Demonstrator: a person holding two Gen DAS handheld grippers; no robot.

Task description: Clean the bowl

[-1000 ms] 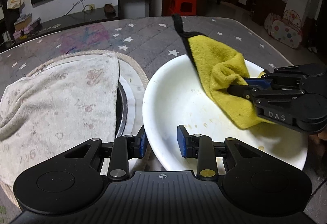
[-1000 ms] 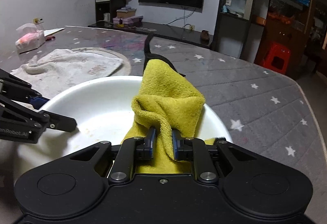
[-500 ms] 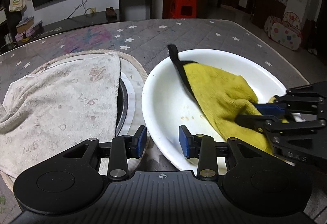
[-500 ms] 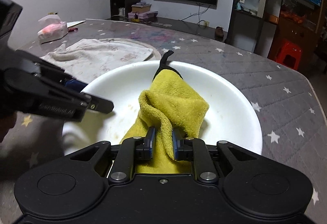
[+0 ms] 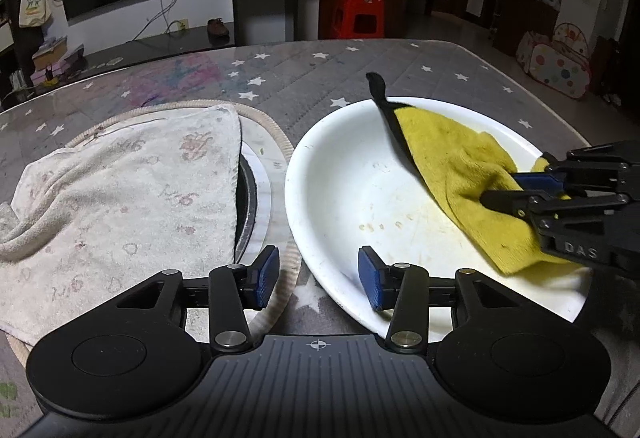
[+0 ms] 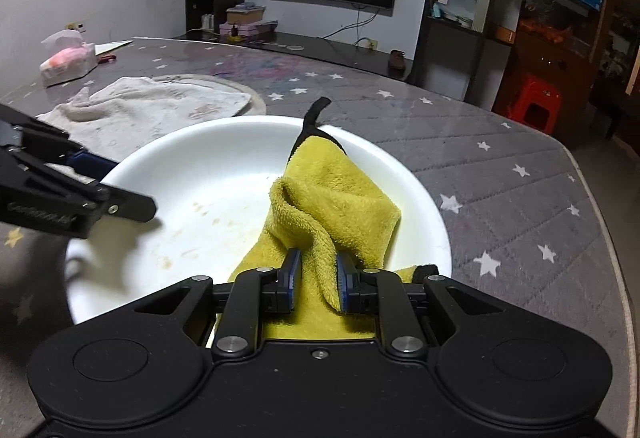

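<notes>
While the white bowl [image 5: 344, 174] sits on the star-patterned table [image 5: 304, 70], the right gripper [image 6: 316, 280] is clamped on the yellow cloth [image 6: 332, 202] inside it; the left gripper [image 5: 318, 276] straddles its near rim, jaws apart.

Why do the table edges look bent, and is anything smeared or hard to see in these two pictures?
Left wrist view: the fisheye lens bows the table; the room behind is dim. Right wrist view: the left gripper and the bowl rim under it are motion-smeared; the yellow cloth in the right gripper stays sharp.
</notes>
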